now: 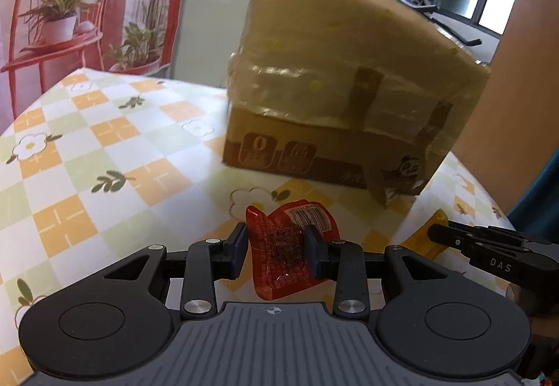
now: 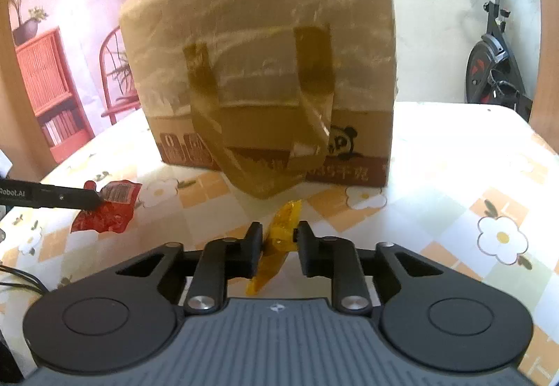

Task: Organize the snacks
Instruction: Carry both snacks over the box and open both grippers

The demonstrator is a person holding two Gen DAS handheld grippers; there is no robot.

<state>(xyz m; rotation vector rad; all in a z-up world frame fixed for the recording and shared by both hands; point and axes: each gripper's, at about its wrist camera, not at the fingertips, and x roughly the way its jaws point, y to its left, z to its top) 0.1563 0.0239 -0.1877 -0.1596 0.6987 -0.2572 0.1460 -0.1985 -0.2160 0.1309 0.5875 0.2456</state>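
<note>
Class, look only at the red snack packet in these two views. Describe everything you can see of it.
The red packet is a small, crinkled pouch of glossy plastic with a see-through patch showing dark contents and a white barcode label near its top. It sits tilted between the pads of the left claw, which pinch it. In the right wrist view it hangs above the checked tablecloth, in front of the cardboard box, not touching it.

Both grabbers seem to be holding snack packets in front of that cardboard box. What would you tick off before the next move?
1. Left gripper jaws clamp the red packet: ok.
2. Right gripper jaws pinch the yellow packet: ok, edge-on.
3. Cardboard box upright on the table: ok.
4. Box opening reachable: cannot tell, its top is out of sight.
5. The two grippers apart from each other: ok.
</note>
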